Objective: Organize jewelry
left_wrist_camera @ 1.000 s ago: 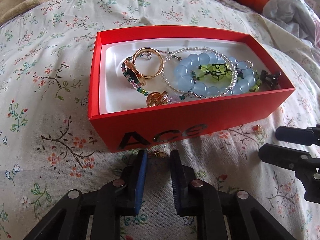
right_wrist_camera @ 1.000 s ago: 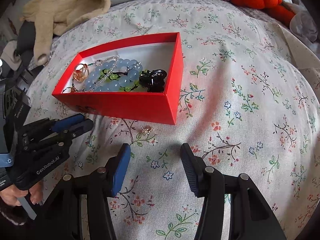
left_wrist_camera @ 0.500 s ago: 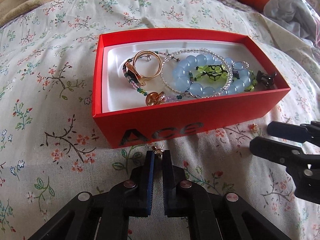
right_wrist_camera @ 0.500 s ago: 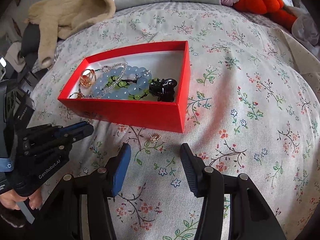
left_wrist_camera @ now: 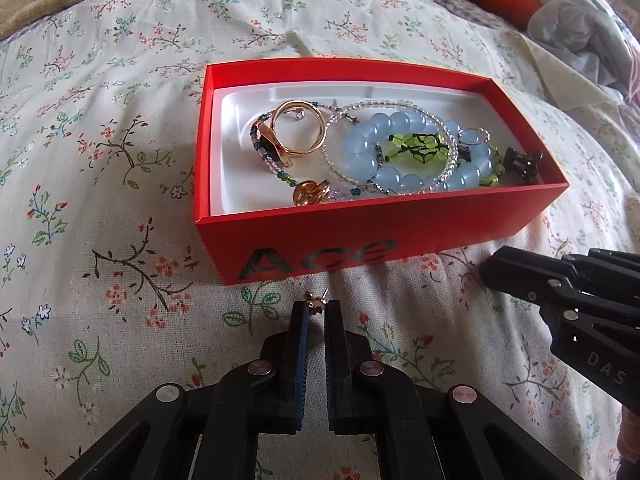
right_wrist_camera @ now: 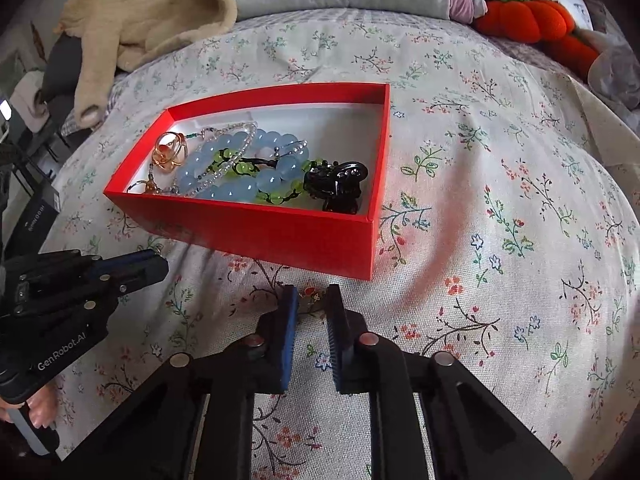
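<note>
A red box (left_wrist_camera: 360,224) (right_wrist_camera: 280,232) lies on the floral bedspread. It holds a blue bead bracelet (left_wrist_camera: 400,152), a gold ring (left_wrist_camera: 298,132) and a black hair claw (right_wrist_camera: 336,188). In front of the box, my left gripper (left_wrist_camera: 316,307) is shut on a small gold stud earring (left_wrist_camera: 313,301) at its tips. My left gripper (right_wrist_camera: 154,268) also shows in the right wrist view, at the left. To its right, the jaws of my right gripper (right_wrist_camera: 313,298) are closing on a second gold earring (right_wrist_camera: 313,293) lying on the cloth, with a pad close against each side of it.
A beige fleece garment (right_wrist_camera: 140,20) and grey pillows lie at the head of the bed. An orange pumpkin plush (right_wrist_camera: 528,20) sits at the back right beside crumpled cloth. A person's fingers (right_wrist_camera: 36,414) hold the left gripper's handle. Bedspread stretches right of the box.
The left jaws closed on the earring in front of the box and stay shut on it. The right jaws went from wide apart to narrow around the second earring.
</note>
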`<state>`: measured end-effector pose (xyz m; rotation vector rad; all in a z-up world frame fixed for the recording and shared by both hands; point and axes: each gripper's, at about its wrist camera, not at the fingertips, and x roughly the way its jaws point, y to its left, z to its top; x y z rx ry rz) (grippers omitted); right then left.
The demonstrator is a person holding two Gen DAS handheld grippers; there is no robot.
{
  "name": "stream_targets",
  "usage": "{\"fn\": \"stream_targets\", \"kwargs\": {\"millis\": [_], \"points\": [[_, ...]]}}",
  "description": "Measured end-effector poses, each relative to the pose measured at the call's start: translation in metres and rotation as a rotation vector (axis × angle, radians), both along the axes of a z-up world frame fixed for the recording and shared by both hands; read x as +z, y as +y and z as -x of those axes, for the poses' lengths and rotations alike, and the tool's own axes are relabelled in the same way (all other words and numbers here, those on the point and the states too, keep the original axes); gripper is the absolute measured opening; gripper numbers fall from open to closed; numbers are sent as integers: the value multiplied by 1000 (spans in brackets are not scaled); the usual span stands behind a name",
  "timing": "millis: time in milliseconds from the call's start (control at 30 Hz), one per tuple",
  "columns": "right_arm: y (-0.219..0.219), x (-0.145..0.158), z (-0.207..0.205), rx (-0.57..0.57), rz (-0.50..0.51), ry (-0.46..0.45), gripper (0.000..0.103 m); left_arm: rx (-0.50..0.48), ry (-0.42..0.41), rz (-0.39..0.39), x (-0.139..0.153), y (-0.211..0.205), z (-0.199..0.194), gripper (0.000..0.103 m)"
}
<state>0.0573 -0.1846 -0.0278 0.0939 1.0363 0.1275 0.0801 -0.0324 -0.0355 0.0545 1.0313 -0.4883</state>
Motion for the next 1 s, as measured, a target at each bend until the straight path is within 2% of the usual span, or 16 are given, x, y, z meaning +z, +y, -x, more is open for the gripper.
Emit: {"fn": "stream_targets", "kwargs": {"millis": [367, 1000], "points": [[2, 8, 6, -7, -12, 19, 9, -2, -16, 26, 14, 3, 9, 2], [-4, 63, 25, -41, -78, -103, 9, 53, -94, 150, 61, 17, 6, 2]]}}
